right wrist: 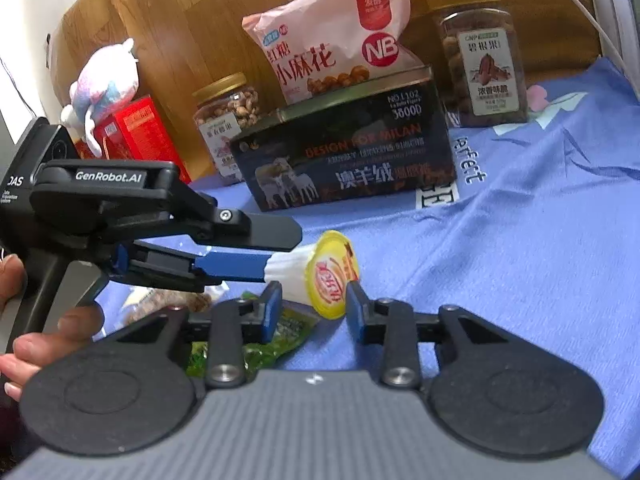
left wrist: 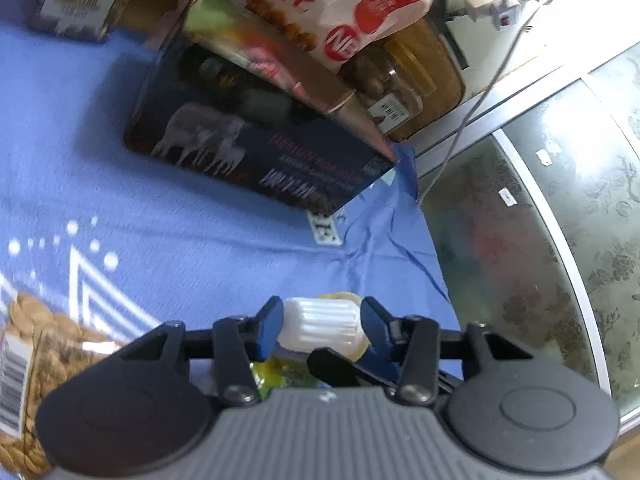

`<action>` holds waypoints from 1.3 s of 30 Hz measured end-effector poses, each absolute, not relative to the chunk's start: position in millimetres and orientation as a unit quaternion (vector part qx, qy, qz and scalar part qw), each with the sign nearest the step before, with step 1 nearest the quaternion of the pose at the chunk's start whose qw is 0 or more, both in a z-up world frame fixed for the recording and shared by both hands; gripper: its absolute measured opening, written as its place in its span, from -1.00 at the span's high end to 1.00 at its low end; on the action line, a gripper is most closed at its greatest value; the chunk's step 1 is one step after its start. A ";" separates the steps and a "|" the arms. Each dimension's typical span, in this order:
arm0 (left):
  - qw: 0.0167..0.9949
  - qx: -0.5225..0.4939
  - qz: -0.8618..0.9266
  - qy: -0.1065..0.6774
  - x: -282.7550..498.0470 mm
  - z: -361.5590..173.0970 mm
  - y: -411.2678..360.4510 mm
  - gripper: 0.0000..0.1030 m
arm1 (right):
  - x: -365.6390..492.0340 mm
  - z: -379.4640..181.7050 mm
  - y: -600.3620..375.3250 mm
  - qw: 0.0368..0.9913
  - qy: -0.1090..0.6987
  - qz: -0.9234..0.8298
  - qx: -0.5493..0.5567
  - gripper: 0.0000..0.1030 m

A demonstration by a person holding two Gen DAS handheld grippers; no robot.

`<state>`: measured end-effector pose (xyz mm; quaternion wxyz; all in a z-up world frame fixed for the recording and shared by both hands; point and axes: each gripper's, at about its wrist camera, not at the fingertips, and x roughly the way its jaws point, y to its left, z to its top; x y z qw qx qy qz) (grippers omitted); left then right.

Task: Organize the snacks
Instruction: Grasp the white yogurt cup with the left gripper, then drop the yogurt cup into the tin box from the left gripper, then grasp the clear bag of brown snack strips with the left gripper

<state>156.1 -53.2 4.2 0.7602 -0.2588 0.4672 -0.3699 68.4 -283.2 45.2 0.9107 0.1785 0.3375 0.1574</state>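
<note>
A: Left wrist view first: the left claw (left wrist: 322, 326) is clenched on a white ribbed jelly cup (left wrist: 322, 324), its blue pads pressing both sides of the cup at six o'clock in the picture.

B: And above it?

A: Blue cloth (left wrist: 120, 184) spread out, with a dark box (left wrist: 256, 136) at twelve o'clock. A pink snack bag (left wrist: 320, 4) leans on top of the box, probably parked there so it stands up. At seven o'clock, a packet of nuts (left wrist: 36, 360) lies on the cloth.

B: Right wrist view, then.

A: Same jelly cup (right wrist: 316, 270), now side-on, yellow foil lid facing the camera, gripped at its ribbed body by the left claw (right wrist: 272, 268) coming in from nine o'clock. The right claw (right wrist: 314, 312) sits just below the cup, released, pads either side of the lid's rim but not pressing it.

B: A handover?

A: That's my read: the left holds the body so the lid end is free for the right. A green packet (right wrist: 276, 340) lies under the right claw. Behind, two nut jars (right wrist: 480, 60) flank the dark box (right wrist: 344, 148) at eleven and one o'clock, already lined up.
</note>
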 end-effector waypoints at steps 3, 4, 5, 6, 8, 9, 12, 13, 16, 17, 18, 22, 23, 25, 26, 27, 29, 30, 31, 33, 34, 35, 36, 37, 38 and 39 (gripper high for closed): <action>0.771 -0.255 -0.376 0.447 159.8 20.5 -52.9 0.17 | 71.7 52.7 -282.4 0.916 0.323 0.158 0.176 0.30; 0.774 -0.256 -0.378 0.438 162.1 27.2 -52.4 0.17 | 73.7 56.7 -281.7 0.919 0.316 0.158 0.173 0.30; 0.778 -0.256 -0.381 0.430 164.7 33.5 -51.8 0.17 | 76.2 61.3 -280.9 0.923 0.307 0.158 0.169 0.30; 0.781 -0.255 -0.382 0.422 168.0 40.0 -51.2 0.17 | 79.9 65.6 -280.9 0.927 0.298 0.158 0.165 0.30; 0.789 -0.254 -0.382 0.408 177.2 51.5 -50.2 0.17 | 89.1 73.8 -280.8 0.932 0.283 0.160 0.158 0.30; 0.793 -0.254 -0.380 0.403 182.2 56.0 -49.6 0.17 | 96.0 78.1 -280.9 0.935 0.276 0.161 0.156 0.30; 0.804 -0.254 -0.373 0.388 200.0 66.1 -49.5 0.17 | 117.2 89.3 -279.3 0.941 0.259 0.162 0.142 0.30; 0.806 -0.256 -0.368 0.386 206.7 68.1 -49.7 0.17 | 124.4 92.7 -278.8 0.945 0.252 0.159 0.136 0.32; 0.814 -0.257 -0.356 0.381 226.0 70.6 -49.8 0.17 | 145.7 100.9 -277.7 0.951 0.234 0.158 0.124 0.40; 0.815 -0.259 -0.351 0.381 232.9 69.5 -49.7 0.17 | 153.1 102.3 -278.3 0.952 0.231 0.159 0.123 0.43; 0.814 -0.264 -0.348 0.382 239.3 67.4 -49.0 0.17 | 160.5 102.9 -278.6 0.952 0.229 0.161 0.123 0.44; 0.807 -0.284 -0.340 0.390 258.8 56.0 -48.4 0.17 | 184.5 96.0 -277.5 0.952 0.241 0.151 0.116 0.41; 0.807 -0.286 -0.339 0.389 261.0 55.3 -48.8 0.17 | 189.6 93.0 -277.2 0.953 0.242 0.144 0.114 0.41; 0.808 -0.290 -0.336 0.387 261.7 55.4 -46.0 0.17 | 195.5 88.9 -277.0 0.957 0.240 0.120 0.107 0.40; 0.808 -0.291 -0.339 0.384 260.5 56.7 -43.3 0.17 | 195.5 88.9 -278.0 0.958 0.239 0.114 0.108 0.40; 0.809 -0.291 -0.341 0.381 258.4 58.6 -40.0 0.17 | 192.9 89.7 -281.8 0.958 0.235 0.113 0.117 0.40; 0.813 -0.287 -0.340 0.375 252.4 63.6 -31.0 0.17 | 185.4 93.4 -290.2 0.958 0.230 0.111 0.133 0.40; 0.814 -0.287 -0.342 0.372 247.8 66.1 -25.9 0.17 | 180.8 95.8 -294.4 0.957 0.228 0.110 0.142 0.40; 0.815 -0.286 -0.343 0.369 242.1 68.2 -20.0 0.17 | 175.6 97.1 -298.1 0.955 0.227 0.112 0.153 0.40; 0.817 -0.283 -0.343 0.367 227.7 68.0 -5.7 0.11 | 163.8 97.4 -303.9 0.947 0.234 0.128 0.180 0.40; 0.819 -0.279 -0.340 0.369 220.6 66.8 0.8 0.11 | 157.3 95.8 -305.5 0.940 0.242 0.138 0.195 0.39; 0.820 -0.273 -0.334 0.376 212.7 63.6 8.9 0.11 | 152.2 93.1 -306.2 0.932 0.254 0.152 0.209 0.37; 0.820 -0.270 -0.327 0.383 205.7 59.9 16.8 0.11 | 147.4 88.5 -305.3 0.919 0.274 0.174 0.225 0.34; 0.819 -0.270 -0.320 0.392 197.7 55.0 26.2 0.11 | 143.8 83.5 -303.8 0.904 0.295 0.196 0.240 0.34; 0.817 -0.271 -0.313 0.402 190.3 49.2 35.5 0.11 | 139.4 77.9 -302.1 0.890 0.314 0.214 0.254 0.34; 0.813 -0.274 -0.304 0.414 182.5 42.7 45.2 0.11 | 134.7 71.8 -300.0 0.875 0.332 0.229 0.267 0.34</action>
